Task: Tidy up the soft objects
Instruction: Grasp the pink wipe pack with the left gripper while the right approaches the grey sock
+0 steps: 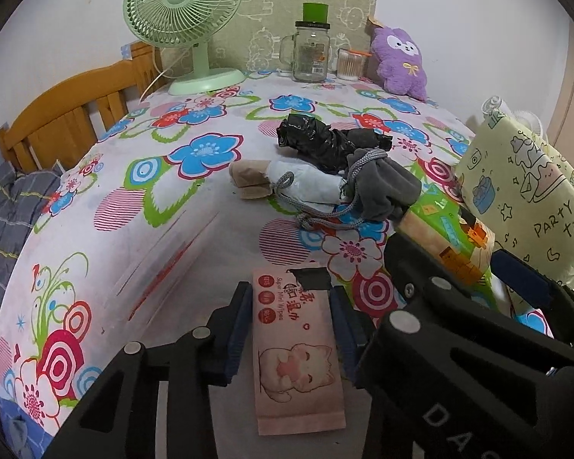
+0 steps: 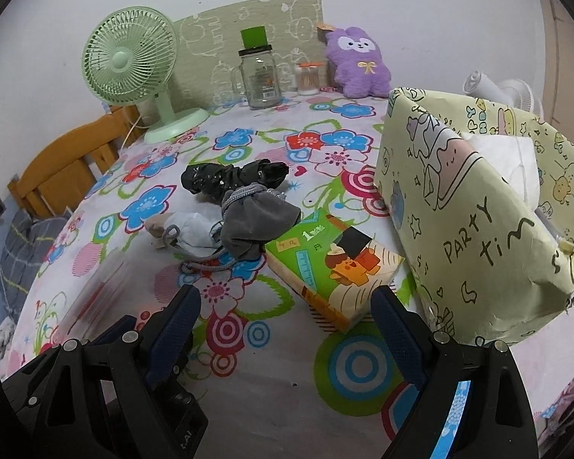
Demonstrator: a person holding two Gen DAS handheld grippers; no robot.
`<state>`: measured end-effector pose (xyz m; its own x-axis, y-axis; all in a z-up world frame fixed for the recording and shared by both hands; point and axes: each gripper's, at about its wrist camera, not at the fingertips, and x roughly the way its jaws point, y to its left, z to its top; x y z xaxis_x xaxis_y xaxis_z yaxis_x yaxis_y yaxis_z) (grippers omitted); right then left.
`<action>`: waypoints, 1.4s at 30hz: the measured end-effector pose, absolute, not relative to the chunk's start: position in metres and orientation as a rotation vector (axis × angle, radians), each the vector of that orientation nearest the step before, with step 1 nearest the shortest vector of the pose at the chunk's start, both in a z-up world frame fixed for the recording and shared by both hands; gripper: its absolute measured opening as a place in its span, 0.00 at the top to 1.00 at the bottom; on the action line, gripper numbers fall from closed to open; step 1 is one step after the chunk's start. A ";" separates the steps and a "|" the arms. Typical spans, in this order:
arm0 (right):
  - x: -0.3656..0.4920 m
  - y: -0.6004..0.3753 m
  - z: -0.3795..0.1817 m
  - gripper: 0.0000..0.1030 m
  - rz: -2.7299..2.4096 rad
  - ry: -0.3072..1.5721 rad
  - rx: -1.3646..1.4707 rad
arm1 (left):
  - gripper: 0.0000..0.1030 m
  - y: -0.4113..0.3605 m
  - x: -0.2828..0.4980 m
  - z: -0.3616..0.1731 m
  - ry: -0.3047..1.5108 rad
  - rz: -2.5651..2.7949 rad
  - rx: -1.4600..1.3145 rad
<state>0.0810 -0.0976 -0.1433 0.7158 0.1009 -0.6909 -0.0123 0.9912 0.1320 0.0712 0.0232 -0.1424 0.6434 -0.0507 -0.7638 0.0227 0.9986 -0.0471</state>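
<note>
The pink wipes pack (image 1: pixel 296 348) is clamped between the left tongs (image 1: pixel 291 329), held just above the flowered table (image 1: pixel 164 206). The right tongs (image 2: pixel 287 329) are held wide apart with nothing between them, the green tissue pack (image 2: pixel 333 267) lying just ahead of their tips. Beside that pack, a yellow paper bag (image 2: pixel 478 237) is seen on the right, with white tissue showing at its open top. A grey drawstring pouch (image 2: pixel 256 218) is found touching the green pack's far corner; a white bundle (image 2: pixel 195 229) and a black plastic roll (image 2: pixel 229 178) are lying against the pouch. Well behind, a fan (image 2: pixel 128 65), a glass jar (image 2: pixel 258 80) and a purple plush (image 2: pixel 357 63) are set along the wall.
</note>
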 end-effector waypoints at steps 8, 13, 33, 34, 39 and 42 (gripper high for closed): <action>0.083 -0.095 -0.142 0.10 0.064 0.795 0.097 | 0.60 0.025 0.070 -0.141 0.878 -0.055 -0.047; 0.082 -0.094 -0.137 0.10 0.071 0.785 0.087 | 0.61 0.026 0.070 -0.135 0.868 -0.059 -0.050; 0.131 -0.074 -0.124 0.20 0.132 0.789 0.091 | 0.61 0.038 0.112 -0.123 0.868 -0.051 -0.070; 0.134 -0.073 -0.126 0.20 0.138 0.791 0.091 | 0.61 0.039 0.114 -0.124 0.874 -0.050 -0.071; 0.149 -0.070 -0.135 0.24 0.150 0.819 0.081 | 0.61 0.038 0.125 -0.133 0.903 -0.051 -0.074; 0.155 -0.070 -0.141 0.30 0.149 0.832 0.063 | 0.61 0.037 0.129 -0.137 0.918 -0.058 -0.078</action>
<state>0.1554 -0.0703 -0.1408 0.6639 0.1562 -0.7314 -0.1070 0.9877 0.1137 0.1285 0.0373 -0.1373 0.6063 -0.0834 -0.7908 0.0166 0.9956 -0.0923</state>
